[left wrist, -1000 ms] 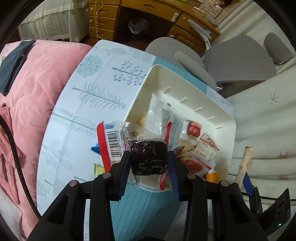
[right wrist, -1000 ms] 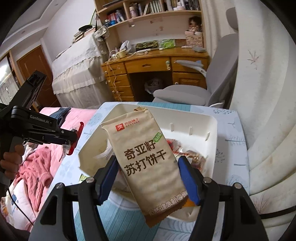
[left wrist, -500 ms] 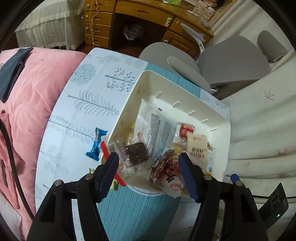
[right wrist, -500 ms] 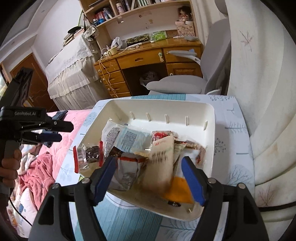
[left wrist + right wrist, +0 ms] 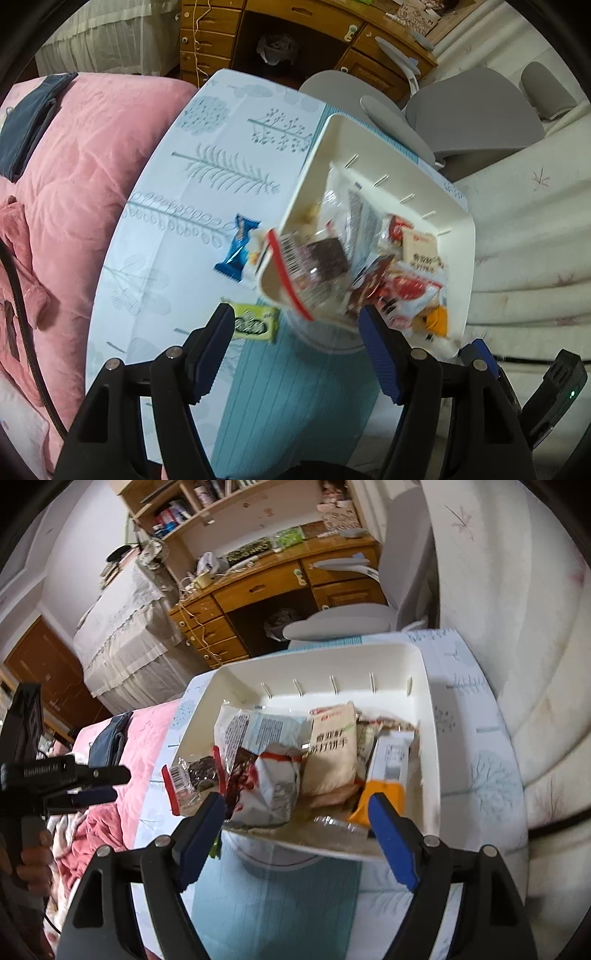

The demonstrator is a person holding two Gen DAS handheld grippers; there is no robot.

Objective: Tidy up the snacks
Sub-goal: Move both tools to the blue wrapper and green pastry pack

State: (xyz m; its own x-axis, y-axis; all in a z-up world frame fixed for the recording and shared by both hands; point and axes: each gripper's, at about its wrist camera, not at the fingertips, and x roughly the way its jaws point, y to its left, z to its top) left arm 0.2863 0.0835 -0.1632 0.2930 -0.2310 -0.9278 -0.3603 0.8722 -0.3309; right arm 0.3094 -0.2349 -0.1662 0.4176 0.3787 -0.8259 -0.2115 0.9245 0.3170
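Most snacks were seen piled in the white bin (image 5: 458, 236); both the left gripper (image 5: 295, 332) and right gripper (image 5: 295, 818) were held wide apart, nothing gripped; a blue packet (image 5: 238, 251) and green packet (image 5: 256, 323) were left on the table (image 5: 192, 206).

Bin (image 5: 463, 258): smooth white plastic, semi-gloss. Snack wrappers (image 5: 275, 794): glossy crinkled film; cracker bag (image 5: 332, 753) matt, paper-like. Bench (image 5: 221, 162) cover: smooth printed sheet, slight sheen. Fingers (image 5: 218, 343): matt black plastic, ribbed blue pads, metal pins. Quilt (image 5: 74, 177): soft pink cloth. Desk (image 5: 266, 590): varnished wood.
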